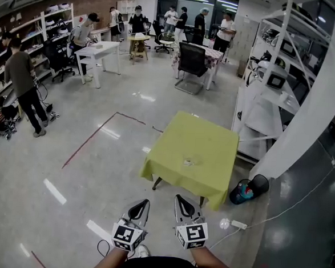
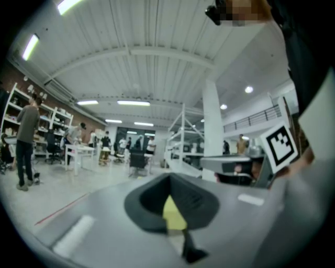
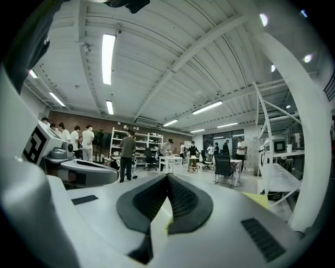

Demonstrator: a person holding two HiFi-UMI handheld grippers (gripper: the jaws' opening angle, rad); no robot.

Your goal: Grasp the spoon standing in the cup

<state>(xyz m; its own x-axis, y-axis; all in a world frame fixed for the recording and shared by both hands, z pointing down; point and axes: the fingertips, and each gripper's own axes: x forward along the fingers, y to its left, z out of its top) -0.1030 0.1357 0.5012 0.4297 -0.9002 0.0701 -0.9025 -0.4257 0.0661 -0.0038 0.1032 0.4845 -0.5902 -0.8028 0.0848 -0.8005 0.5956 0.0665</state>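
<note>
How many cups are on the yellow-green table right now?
1. A small clear cup sits near the middle of the yellow-green table, a little toward its near edge. It is far off and tiny, so a smaller item beside it could go unseen.

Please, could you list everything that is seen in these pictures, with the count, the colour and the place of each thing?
Square cloth-covered table: one, yellow-green, mid-floor ahead of the grippers.
Small clear cup: one, transparent, on the cloth; its contents are too small to tell.
Black office chair: one, beyond the table.
White desk: one, far left.
White shelf rack: one, right side.
Black bin: one, on the floor by the table's right corner.
White power strip: one, floor, right of the grippers.
People: several, far end and left.
Left gripper: one, grey-white, jaws together, empty.
Right gripper: one, grey-white, jaws together, empty.
</note>
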